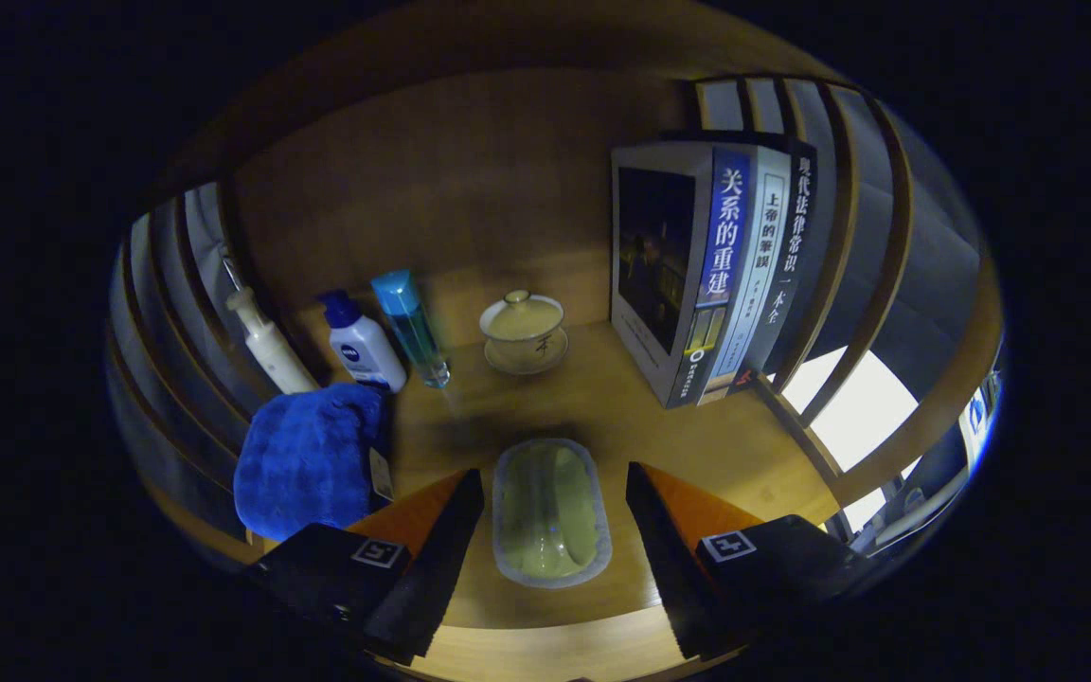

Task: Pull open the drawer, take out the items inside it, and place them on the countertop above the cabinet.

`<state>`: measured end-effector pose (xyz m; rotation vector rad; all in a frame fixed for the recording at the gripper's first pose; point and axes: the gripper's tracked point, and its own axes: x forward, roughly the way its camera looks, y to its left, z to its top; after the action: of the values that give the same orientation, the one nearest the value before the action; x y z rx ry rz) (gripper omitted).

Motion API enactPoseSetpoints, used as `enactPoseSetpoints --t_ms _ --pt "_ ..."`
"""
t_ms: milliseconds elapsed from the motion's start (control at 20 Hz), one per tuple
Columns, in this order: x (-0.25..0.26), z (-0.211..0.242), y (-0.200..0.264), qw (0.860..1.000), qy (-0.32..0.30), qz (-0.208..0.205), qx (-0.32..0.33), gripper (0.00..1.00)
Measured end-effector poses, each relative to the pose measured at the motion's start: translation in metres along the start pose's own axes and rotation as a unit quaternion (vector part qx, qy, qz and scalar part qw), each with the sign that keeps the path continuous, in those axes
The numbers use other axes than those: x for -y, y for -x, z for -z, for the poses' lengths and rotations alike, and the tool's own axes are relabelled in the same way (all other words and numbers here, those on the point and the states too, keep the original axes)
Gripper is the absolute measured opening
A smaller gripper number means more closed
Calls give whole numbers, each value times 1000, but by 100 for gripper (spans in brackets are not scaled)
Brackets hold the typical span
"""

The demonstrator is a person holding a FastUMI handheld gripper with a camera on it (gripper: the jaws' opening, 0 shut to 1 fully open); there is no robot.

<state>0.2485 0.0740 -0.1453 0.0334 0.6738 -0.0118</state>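
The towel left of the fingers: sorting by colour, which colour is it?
Blue. The towel shows best in the gripper view, beside the open gripper.

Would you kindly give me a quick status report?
Gripper open, fingers either side of pale green oval dish lying on countertop. Blue cloth beside left finger. Lidded cup beyond, well apart.

There are three bottles: a white pump bottle point(266, 346), a white bottle with a blue cap point(363, 346) and a clear blue bottle point(410, 329). There are three books point(711, 275). There is one lidded cup point(523, 327), one blue cloth point(309, 459) and one green dish point(550, 511), lying between the open claw's point(553, 530) two fingers.
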Motion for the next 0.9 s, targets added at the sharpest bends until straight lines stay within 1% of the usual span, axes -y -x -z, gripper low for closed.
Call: enactPoseSetpoints --t_ms 150,350,650,900 --pt "5 4 17 1000 17 1 25 98" --pt "5 20 49 998 8 -13 53 98" --pt "1 51 115 993 -7 -45 110 98" --pt "5 80 170 985 -4 -49 163 98"
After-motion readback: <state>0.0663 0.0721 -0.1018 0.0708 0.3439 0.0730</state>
